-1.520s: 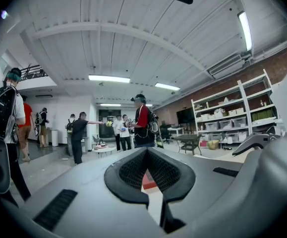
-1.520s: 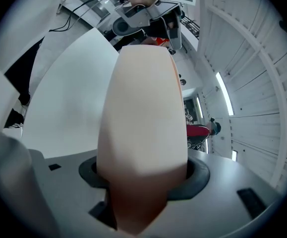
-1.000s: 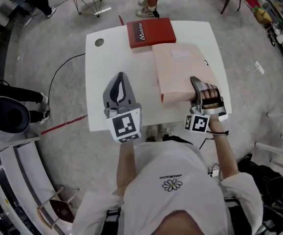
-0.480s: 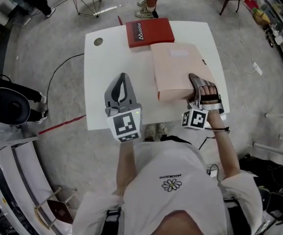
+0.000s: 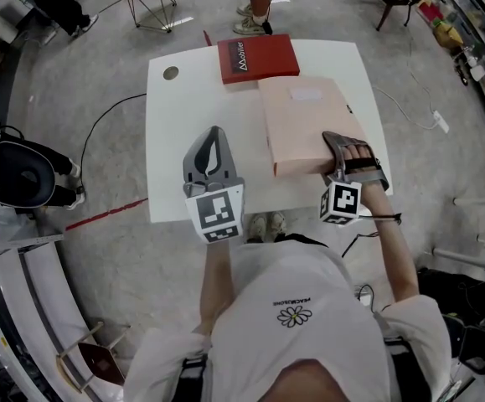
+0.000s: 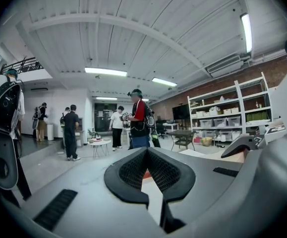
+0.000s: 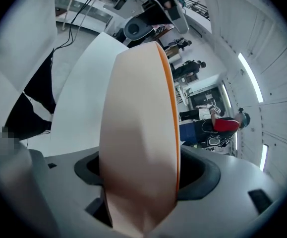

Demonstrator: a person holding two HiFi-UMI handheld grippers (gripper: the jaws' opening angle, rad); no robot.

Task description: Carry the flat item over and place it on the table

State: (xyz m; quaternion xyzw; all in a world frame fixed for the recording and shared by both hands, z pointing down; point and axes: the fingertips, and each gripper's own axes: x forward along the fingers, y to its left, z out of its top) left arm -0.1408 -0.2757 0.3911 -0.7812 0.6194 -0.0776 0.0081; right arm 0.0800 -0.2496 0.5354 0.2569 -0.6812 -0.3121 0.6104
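Observation:
The flat item, a pale pink box with an orange edge, lies on the white table, its near end by the table's front edge. My right gripper straddles the box's near right corner. Its jaws have just been opening, and the box still stands between them with dark gaps at the pads, so it is open. My left gripper hovers over the table's near left part, level. Its jaws are shut with the tips meeting and nothing between them.
A red box lies at the table's far edge, touching the pink box's far end. A round cable hole sits in the far left corner. A person's feet stand beyond the table. A black chair is at left.
The right gripper has tipped further down at the pink box's corner, and the box's near end has shifted slightly away from me. The left gripper has stayed put.

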